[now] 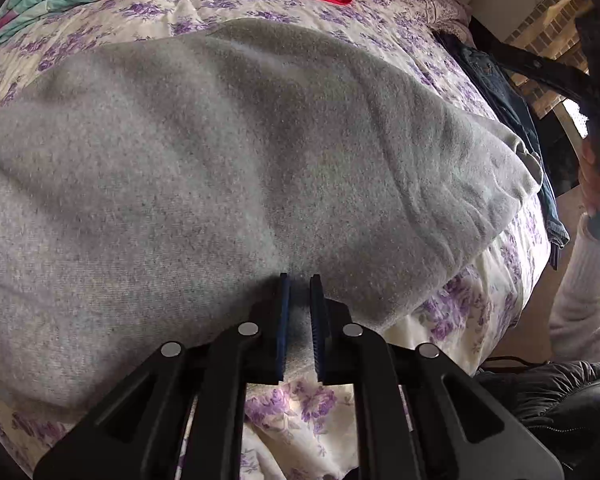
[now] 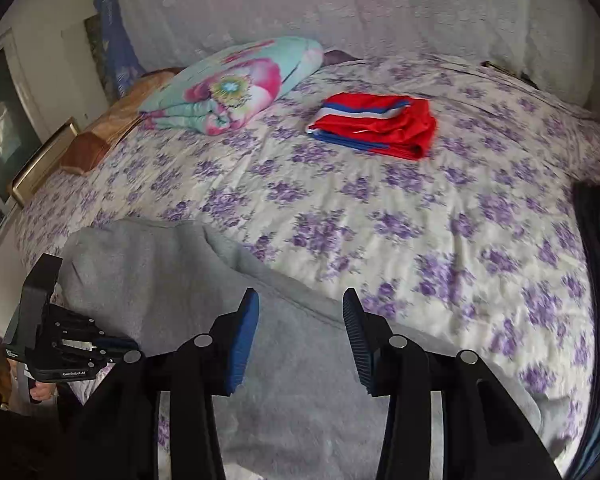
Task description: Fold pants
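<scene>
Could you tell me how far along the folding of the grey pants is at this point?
Done: a red, white and blue garment already lies folded farther up the bed. In hand: the left hand-held gripper is pinching the near edge of the grey pants, while the right hand-held gripper hovers open above them. Left: the grey pants look rumpled and spread out, so most of the folding seems still to come.

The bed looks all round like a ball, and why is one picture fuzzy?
Both views use fisheye lenses, so the flowered bedspread bulges and its edges curve. The right wrist view is smeared at its right side, the flowers blurred, likely from movement. The left wrist view is sharper: the gray pants show fuzzy weave, with bright window glare at the far right.
</scene>
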The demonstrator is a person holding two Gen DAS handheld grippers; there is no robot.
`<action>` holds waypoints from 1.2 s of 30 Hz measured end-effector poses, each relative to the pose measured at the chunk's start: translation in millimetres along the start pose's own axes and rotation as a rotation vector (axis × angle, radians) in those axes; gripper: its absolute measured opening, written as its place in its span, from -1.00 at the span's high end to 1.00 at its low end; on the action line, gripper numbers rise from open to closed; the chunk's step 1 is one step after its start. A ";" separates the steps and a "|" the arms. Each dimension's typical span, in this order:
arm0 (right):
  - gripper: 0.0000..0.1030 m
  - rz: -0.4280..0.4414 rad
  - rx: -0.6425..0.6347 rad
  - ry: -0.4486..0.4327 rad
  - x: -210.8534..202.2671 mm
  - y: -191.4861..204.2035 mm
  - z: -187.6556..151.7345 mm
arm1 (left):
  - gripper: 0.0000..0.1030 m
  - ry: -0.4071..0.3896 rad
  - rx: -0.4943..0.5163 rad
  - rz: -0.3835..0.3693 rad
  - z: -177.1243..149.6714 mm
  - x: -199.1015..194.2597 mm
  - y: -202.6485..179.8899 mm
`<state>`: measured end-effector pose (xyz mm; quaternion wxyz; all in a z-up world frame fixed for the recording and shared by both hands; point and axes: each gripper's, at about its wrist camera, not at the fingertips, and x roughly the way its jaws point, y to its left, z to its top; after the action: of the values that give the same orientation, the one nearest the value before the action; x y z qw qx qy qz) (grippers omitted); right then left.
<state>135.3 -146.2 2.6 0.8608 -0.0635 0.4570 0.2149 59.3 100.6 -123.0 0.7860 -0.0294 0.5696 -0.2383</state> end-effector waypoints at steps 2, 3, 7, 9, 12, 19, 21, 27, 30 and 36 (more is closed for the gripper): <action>0.17 0.058 -0.045 0.081 39.8 20.5 27.0 | 0.82 -0.001 0.003 0.002 -0.2 0.5 -1.0; 0.21 0.092 -0.059 0.119 58.4 27.9 38.1 | 0.82 0.000 0.006 0.006 1.2 0.9 -1.2; 0.25 0.194 -0.126 0.232 108.5 55.3 60.0 | 0.82 0.007 0.013 -0.005 4.9 2.7 0.5; 0.25 0.242 -0.157 0.279 124.2 63.0 60.8 | 0.82 0.012 0.012 -0.029 6.9 4.0 3.1; 0.25 0.314 -0.191 0.335 145.6 68.9 57.2 | 0.82 0.012 0.015 -0.062 8.1 5.3 7.4; 0.22 0.461 -0.193 0.388 182.2 79.2 58.9 | 0.82 0.017 0.027 -0.072 11.9 8.7 13.4; 0.40 0.482 -0.209 0.378 175.5 80.9 61.3 | 0.82 0.019 0.021 -0.080 12.8 9.3 14.4; 0.88 0.461 -0.265 0.301 137.7 73.6 53.4 | 0.82 0.013 0.026 -0.085 12.4 6.5 20.5; 0.90 0.315 -0.246 0.207 132.3 77.8 56.6 | 0.82 0.014 0.026 -0.083 12.4 6.8 22.8; 0.91 0.143 -0.347 0.295 177.5 108.5 80.3 | 0.82 0.005 0.017 -0.034 14.0 6.8 15.4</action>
<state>236.8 31.4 -86.3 0.7434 -0.2084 0.5375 0.3391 78.9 108.3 -129.0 0.7807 -0.0318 0.5688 -0.2568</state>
